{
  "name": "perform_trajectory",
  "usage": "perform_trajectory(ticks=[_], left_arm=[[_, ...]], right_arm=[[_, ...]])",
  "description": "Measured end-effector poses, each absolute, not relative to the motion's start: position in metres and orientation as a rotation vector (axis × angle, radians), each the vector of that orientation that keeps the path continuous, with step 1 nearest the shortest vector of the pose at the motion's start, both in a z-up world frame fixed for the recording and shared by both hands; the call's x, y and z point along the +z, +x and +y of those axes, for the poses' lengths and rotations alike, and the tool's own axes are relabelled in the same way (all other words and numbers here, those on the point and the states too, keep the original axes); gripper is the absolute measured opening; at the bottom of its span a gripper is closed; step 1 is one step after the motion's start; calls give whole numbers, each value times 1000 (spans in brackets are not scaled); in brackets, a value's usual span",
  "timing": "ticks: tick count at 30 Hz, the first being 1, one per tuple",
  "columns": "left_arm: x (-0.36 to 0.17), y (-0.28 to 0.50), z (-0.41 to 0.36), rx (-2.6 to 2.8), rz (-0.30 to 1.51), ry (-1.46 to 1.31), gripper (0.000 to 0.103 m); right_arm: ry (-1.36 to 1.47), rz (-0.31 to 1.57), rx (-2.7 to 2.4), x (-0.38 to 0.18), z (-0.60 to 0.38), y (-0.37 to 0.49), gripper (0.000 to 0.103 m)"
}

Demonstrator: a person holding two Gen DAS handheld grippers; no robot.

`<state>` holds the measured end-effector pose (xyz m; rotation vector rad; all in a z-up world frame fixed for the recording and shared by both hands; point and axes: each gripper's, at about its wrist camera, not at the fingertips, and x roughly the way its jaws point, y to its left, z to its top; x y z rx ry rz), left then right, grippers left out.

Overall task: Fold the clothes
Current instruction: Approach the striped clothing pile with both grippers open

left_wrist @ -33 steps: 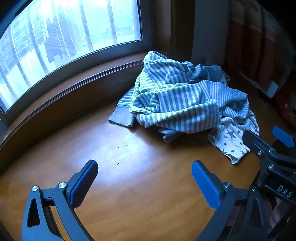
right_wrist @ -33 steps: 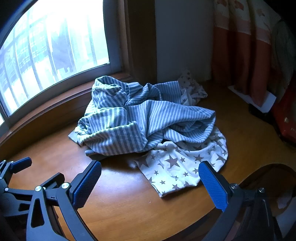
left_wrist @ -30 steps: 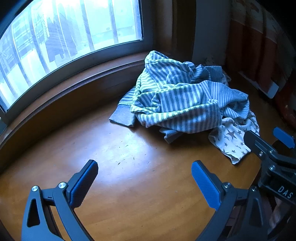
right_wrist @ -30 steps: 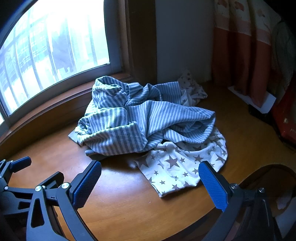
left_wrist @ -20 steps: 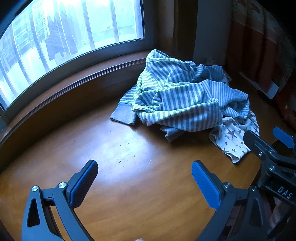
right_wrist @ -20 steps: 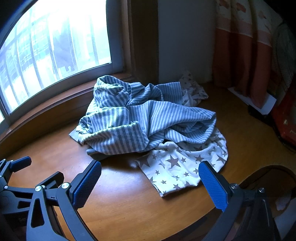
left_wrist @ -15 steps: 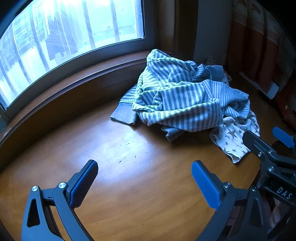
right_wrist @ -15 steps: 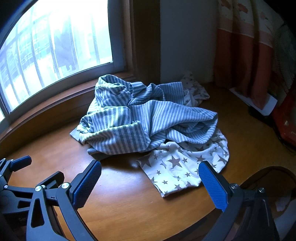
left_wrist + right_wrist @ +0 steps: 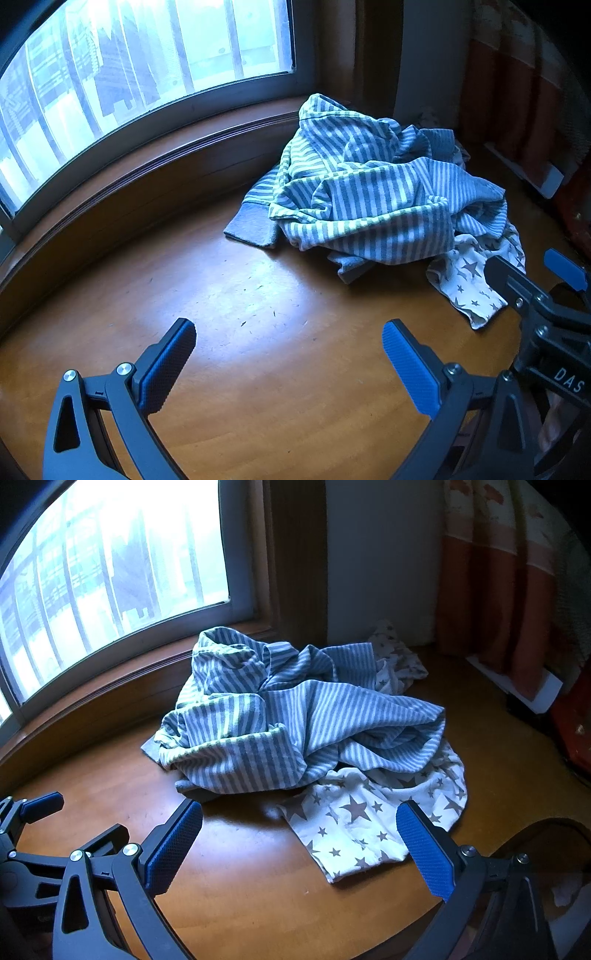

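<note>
A crumpled blue-and-white striped garment [image 9: 373,195] [image 9: 295,731] lies heaped on the wooden table [image 9: 258,332] near the window. Under its right side sticks out a white garment with grey stars [image 9: 469,284] [image 9: 369,823]. My left gripper [image 9: 288,354] hovers open over bare wood, well short of the heap, nothing between its blue pads. My right gripper [image 9: 299,834] is open too, just in front of the starred cloth, not touching it. In the left wrist view the right gripper [image 9: 532,277] shows at the right edge; in the right wrist view the left gripper [image 9: 55,812] shows at the lower left.
A barred window [image 9: 129,66] with a wooden sill [image 9: 147,177] curves behind the table. An orange curtain [image 9: 498,572] hangs at the right, with a white paper [image 9: 524,686] below it. A dark rounded chair back [image 9: 546,845] sits at the table's front right edge.
Both views have drifted slightly, so the heap sits a little to the right and nearer in frame. The clothes have not moved and both grippers stay open.
</note>
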<state>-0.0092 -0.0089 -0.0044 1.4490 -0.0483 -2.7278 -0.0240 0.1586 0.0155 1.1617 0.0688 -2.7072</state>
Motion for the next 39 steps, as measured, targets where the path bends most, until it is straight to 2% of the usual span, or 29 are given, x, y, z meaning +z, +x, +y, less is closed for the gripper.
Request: perform_trajectory(ticks=[39], left_arm=[[-22,-44,-2,-2612,10,1490,103]], right_arm=[[1177,118,-2570,-4,155,-77,103]])
